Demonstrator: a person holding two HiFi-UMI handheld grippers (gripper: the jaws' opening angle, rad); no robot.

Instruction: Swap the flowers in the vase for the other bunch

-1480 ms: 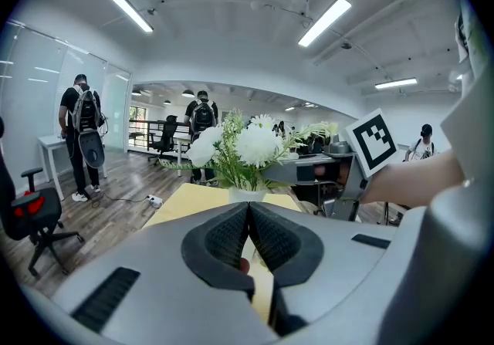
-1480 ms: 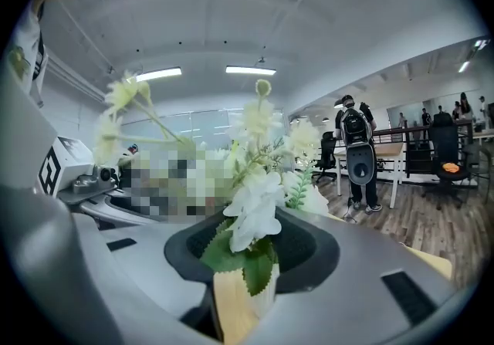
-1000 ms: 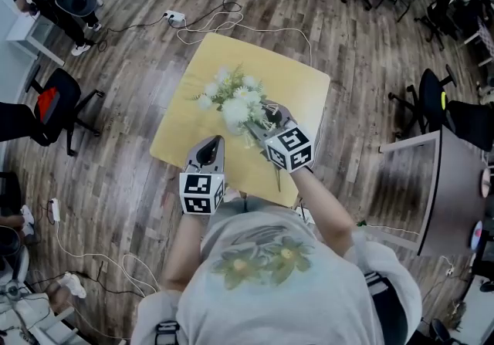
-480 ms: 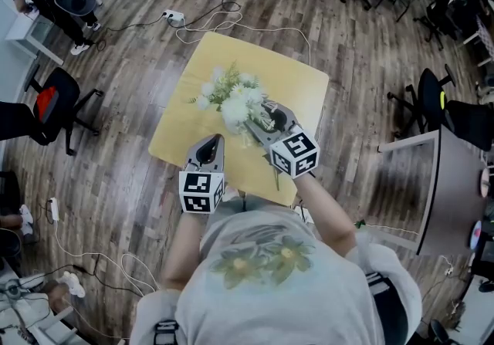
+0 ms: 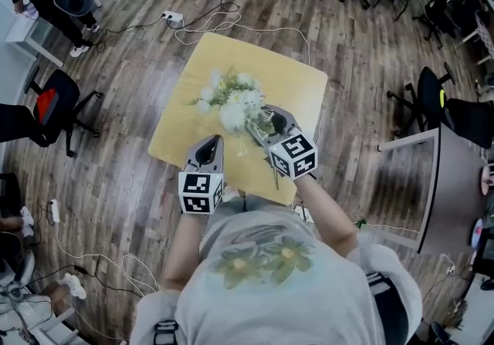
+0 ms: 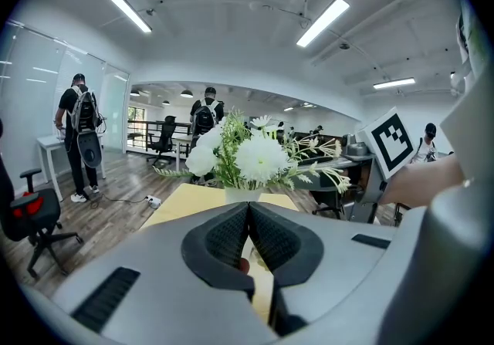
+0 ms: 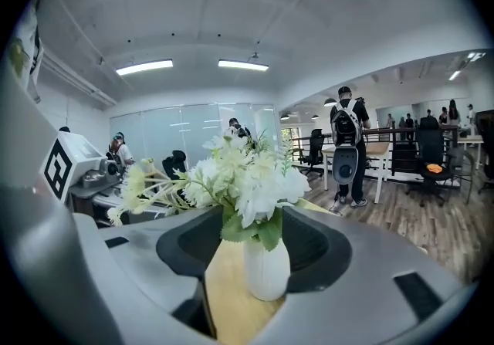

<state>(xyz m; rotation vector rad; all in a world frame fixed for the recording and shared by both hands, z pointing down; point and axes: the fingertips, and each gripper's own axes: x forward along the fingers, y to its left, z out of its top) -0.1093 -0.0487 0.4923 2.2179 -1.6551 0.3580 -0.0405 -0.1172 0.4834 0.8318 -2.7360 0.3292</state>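
A bunch of white flowers [image 5: 231, 104] stands in a small white vase [image 7: 266, 270] on the yellow table [image 5: 297, 81]. My right gripper [image 5: 258, 123] is open, and in the right gripper view the vase stands between its jaws with a gap on each side. In the left gripper view the flowers [image 6: 247, 154] and the vase [image 6: 243, 194] rise just beyond my left gripper [image 6: 248, 208], which is shut with nothing in it. It hovers over the table's near edge. A thin green stem [image 5: 276, 176] lies on the table by the right gripper's cube.
Black office chairs [image 5: 54, 104] [image 5: 428, 100] stand on either side of the table. A power strip [image 5: 174, 18] and cables lie on the wooden floor behind it. A grey desk [image 5: 455, 181] is at the right. People stand in the background [image 7: 345, 150].
My right gripper has drawn back a little toward the person, away from the flowers. The vase, the bunch and my left gripper have stayed in place.
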